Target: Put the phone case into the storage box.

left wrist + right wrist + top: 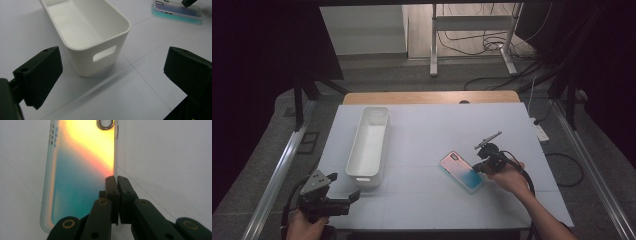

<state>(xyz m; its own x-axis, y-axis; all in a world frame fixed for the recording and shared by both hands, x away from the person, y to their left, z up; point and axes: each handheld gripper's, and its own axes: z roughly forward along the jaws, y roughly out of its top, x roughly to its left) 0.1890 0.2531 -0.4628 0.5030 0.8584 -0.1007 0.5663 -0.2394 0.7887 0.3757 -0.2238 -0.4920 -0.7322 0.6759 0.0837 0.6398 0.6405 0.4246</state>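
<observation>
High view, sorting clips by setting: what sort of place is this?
Probably a lab recording rig: white-covered wooden table walled by black curtains, loose floor cables, a metal stand behind.

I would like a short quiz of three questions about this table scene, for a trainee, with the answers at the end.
1. True or false: the white bin holds the phone case.
2. Which gripper has its jaws closed on the edge of the phone case: A) the left gripper, B) the right gripper?
3. In the left gripper view, what opening shows in the near end wall of the white bin?

Key
1. False: the bin is empty, and the case lies on the table, apart from it.
2. B: its jaws are shut on the case's long edge; the left gripper's jaws stand wide open.
3. A handle cutout.
</observation>
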